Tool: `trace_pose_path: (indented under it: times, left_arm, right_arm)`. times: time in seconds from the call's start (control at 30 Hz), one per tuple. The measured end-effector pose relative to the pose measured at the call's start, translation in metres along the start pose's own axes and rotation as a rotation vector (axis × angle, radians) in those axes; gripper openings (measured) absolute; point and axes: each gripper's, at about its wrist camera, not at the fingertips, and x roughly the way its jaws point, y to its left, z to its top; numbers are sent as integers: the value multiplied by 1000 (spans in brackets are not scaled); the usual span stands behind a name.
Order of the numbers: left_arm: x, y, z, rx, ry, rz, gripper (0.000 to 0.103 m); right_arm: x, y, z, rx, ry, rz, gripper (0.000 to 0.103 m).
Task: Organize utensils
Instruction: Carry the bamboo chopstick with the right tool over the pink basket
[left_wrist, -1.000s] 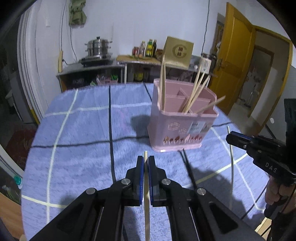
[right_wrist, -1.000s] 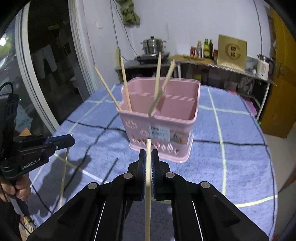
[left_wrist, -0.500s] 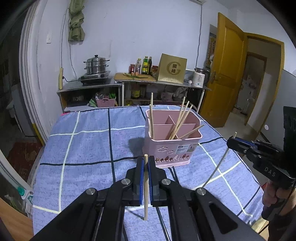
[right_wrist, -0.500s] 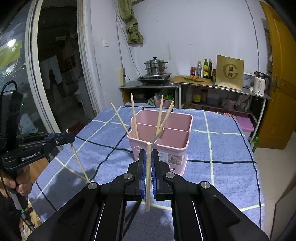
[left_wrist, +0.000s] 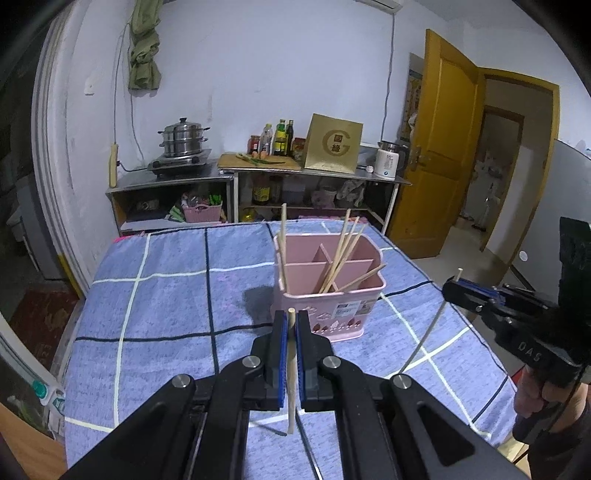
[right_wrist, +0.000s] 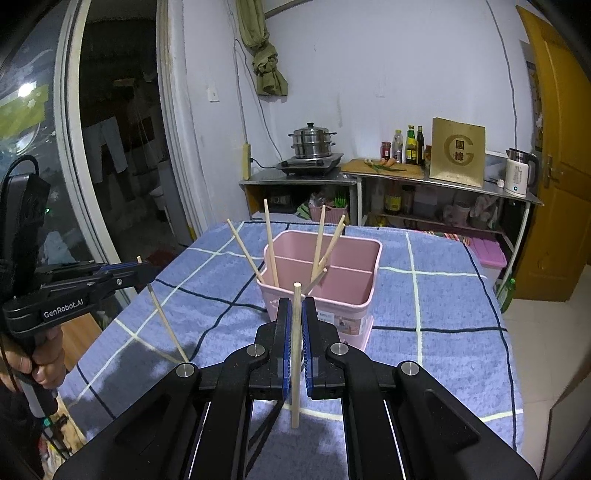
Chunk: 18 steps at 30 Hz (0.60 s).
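Left gripper (left_wrist: 290, 325) and right gripper (right_wrist: 296, 314) each clamp 1 chopstick (upright, seemingly) near the pink holder (left_wrist: 328, 291).

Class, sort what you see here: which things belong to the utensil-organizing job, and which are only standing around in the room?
Part of the job:
- left gripper, shut on a chopstick
- right gripper, shut on a second chopstick
- pink utensil holder, chopsticks already in it

Just standing around:
- steamer pot
- bottles
- gold box
- white kettle
- checked blue tablecloth
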Motion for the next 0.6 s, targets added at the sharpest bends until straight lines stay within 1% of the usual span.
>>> trace_pose_path:
  times: [0.27, 0.6]
  left_arm:
    - [0, -16, 27, 22, -19, -28, 4]
    - [-2, -27, 72, 41, -74, -32, 4]
  right_arm:
    - [0, 1, 17, -15, -25, 8, 5]
    - [0, 2, 54, -15, -107, 42, 5]
